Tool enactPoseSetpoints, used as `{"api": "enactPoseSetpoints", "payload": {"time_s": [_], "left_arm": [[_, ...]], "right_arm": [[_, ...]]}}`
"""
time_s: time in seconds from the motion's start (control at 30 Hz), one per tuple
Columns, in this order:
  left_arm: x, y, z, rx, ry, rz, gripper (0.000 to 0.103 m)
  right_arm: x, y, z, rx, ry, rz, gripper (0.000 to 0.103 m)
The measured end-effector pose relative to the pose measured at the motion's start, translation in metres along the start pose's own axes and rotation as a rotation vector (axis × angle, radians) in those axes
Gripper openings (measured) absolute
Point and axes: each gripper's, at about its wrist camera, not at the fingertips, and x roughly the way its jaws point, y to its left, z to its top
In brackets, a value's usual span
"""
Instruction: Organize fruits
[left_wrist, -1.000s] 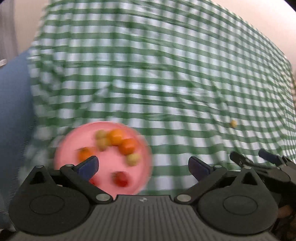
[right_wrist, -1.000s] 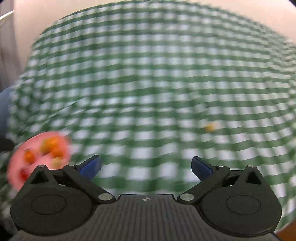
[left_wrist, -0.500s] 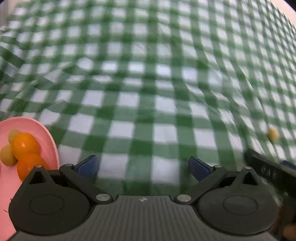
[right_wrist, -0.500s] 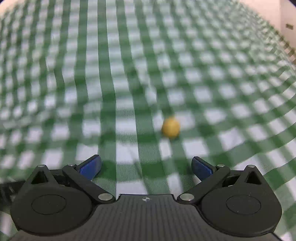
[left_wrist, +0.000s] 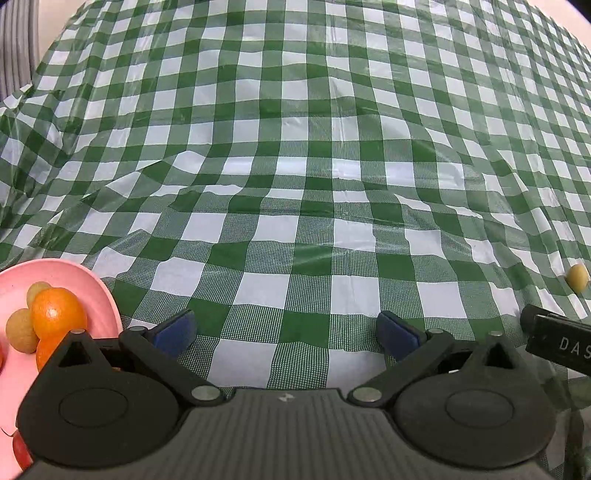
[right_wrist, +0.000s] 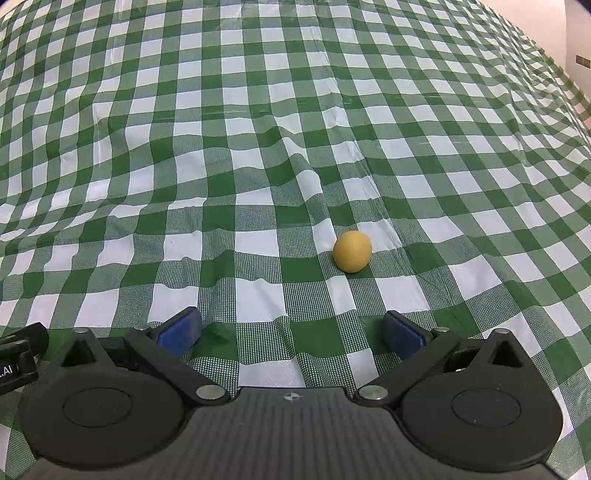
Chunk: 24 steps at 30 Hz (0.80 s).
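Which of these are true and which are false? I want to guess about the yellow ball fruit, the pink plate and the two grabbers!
1. The small yellow fruit lies alone on the checked cloth. True.
2. The right gripper is squeezing the yellow fruit. False: its fingers are spread wide and the fruit sits ahead of them, untouched.
3. The pink plate has oranges on it. True.
4. The left gripper holds an orange. False: it is open with only cloth between its fingers.
5. The cloth is red and white. False: it is green and white.
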Motion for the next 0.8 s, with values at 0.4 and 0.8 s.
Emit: {"api": "enactPoseSetpoints", "payload": {"time_s": [0.4,0.8], "left_arm": [[0.0006,0.0001,-0.0002,0.000,0.000,0.000,0.103],[-0.0074,0.0012,0.0008,0.001,-0.001,-0.002,0.103]], "right_arm": [[0.0002,0.0001,0.0000,0.000,0.000,0.000,0.102],[0.0001,-0.0001,0.0000,0.000,-0.003,0.000,0.102]]}}
